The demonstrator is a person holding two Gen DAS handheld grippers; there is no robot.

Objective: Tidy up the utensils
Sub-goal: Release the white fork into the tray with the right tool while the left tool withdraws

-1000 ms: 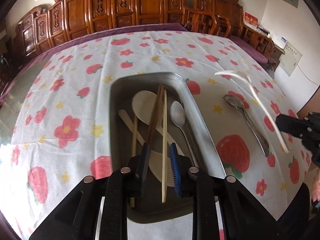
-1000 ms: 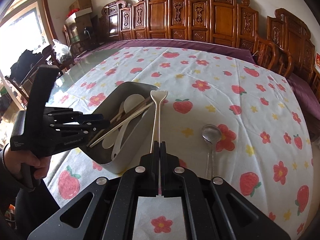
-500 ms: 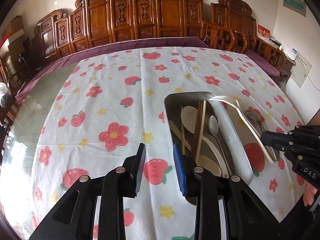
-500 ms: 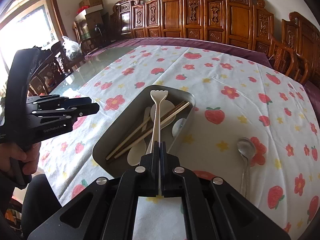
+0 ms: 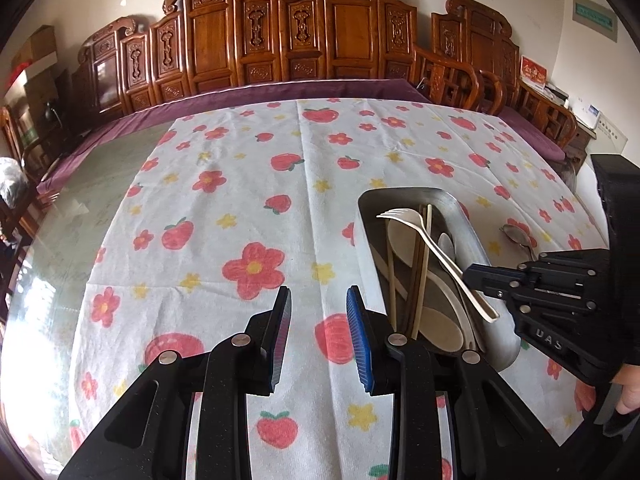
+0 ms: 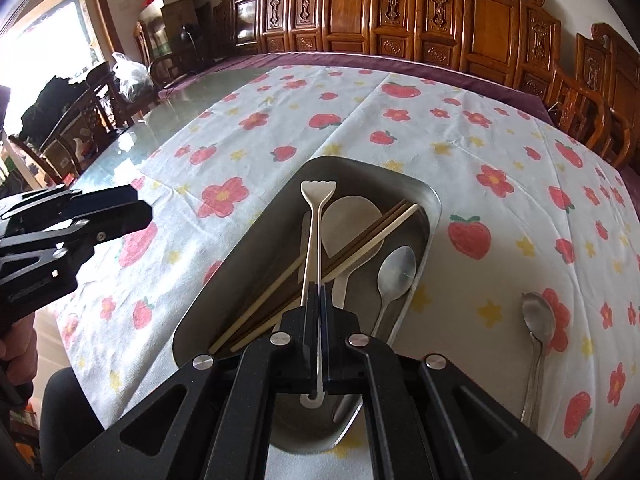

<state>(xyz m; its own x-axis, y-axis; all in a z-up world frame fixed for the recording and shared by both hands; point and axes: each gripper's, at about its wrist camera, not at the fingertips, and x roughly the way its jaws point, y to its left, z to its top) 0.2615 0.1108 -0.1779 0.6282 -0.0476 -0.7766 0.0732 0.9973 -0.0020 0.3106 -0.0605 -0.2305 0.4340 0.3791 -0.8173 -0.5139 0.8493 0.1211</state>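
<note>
My right gripper (image 6: 319, 290) is shut on the handle of a white plastic fork (image 6: 314, 216), which hangs over the metal tray (image 6: 240, 264). In the left wrist view the same fork (image 5: 424, 240) slants above the tray (image 5: 460, 208), held by the right gripper (image 5: 474, 276). In the tray lie a white rice paddle (image 6: 352, 216), chopsticks (image 6: 360, 236) and a metal spoon (image 6: 394, 272). Another metal spoon (image 6: 538, 332) lies on the cloth right of the tray. My left gripper (image 5: 318, 308) stands open and empty over the cloth, left of the tray.
A flowered white tablecloth (image 5: 248, 200) covers part of a glass-topped table (image 5: 52, 240). Carved wooden chairs (image 5: 328, 36) line the far side. A person's hand (image 6: 18, 356) grips the left gripper's handle at the near left edge.
My left gripper has drawn away from the tray to its left and stands over bare cloth. The right gripper has carried the fork from beside the tray to above it.
</note>
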